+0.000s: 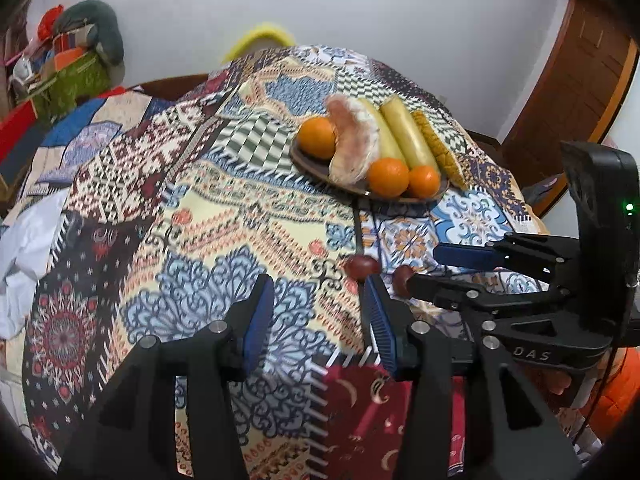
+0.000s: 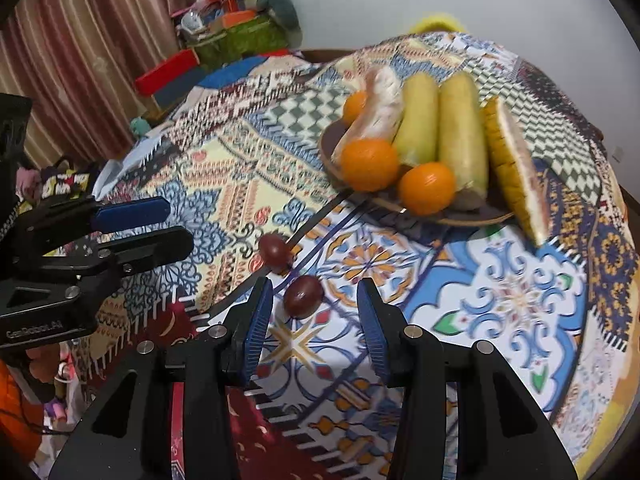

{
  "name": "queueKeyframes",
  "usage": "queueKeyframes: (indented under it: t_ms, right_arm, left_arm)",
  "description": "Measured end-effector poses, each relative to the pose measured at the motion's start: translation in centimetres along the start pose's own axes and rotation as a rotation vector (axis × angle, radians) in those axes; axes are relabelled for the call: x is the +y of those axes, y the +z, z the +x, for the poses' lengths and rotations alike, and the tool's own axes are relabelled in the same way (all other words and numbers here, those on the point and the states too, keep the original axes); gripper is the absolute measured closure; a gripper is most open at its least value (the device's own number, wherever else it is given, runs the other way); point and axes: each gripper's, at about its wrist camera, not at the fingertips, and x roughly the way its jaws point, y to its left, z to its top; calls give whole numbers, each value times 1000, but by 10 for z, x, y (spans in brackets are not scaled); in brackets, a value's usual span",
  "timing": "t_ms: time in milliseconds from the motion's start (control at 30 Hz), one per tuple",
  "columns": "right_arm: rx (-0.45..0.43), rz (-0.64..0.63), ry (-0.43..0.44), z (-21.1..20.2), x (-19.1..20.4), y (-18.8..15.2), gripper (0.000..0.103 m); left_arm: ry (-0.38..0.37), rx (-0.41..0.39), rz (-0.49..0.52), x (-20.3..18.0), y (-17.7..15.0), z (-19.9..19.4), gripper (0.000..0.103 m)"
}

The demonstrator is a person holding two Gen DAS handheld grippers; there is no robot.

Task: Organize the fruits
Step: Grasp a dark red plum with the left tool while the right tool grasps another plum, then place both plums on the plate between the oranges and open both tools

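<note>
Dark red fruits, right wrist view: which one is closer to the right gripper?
The lower dark red fruit, just ahead of the open right gripper near its left finger. The other dark red fruit lies farther up-left on the tablecloth.

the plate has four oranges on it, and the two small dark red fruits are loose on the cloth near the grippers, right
Not quite: the plate holds three oranges, as the right wrist view shows. The two small dark red fruits do lie loose on the cloth near the grippers.
</note>
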Motion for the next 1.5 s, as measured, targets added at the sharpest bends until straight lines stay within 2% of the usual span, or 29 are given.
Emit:
queueKeyframes:
  t_ms: [67,133,167,300,533,833,1000,1067,1133,1267,1500]
  right_arm:
    - [11,1,2,6,2,-1,63]
    - [27,3,1,11,1,-2,69]
    - [34,5,15,12,0,-2,77]
    - [26,7,36,13,-1,-2,84]
    - [-18,15,22,1,-2,-4,85]
    - [-91,92,3,-28,-33,-11,85]
    - [-103,102,-42,-34,-44,-17,85]
    - [-103,105,-49,-34,-46,-18,85]
    - [-104,110,-51,-34,-49,-18,85]
    - [-108,118,-51,-37,-54,-18,85]
    - [-133,129,-57,-47,-59,-17,85]
  left_arm:
    - [1,12,-7,3,-3,4,56]
    - [0,21,-10,4,-5,7,56]
    - [-1,24,-11,4,-5,8,56]
    - [-13,41,-7,2,-6,13,56]
    - [-25,60,25,-12,-3,24,56]
    - [-41,94,58,-28,4,46,56]
    - [-50,107,67,-33,9,58,57]
    - [-45,102,72,-35,10,61,59]
    - [-40,98,78,-35,11,63,68]
    - [-37,92,86,-36,11,65,79]
    - [-47,82,84,-36,13,57,79]
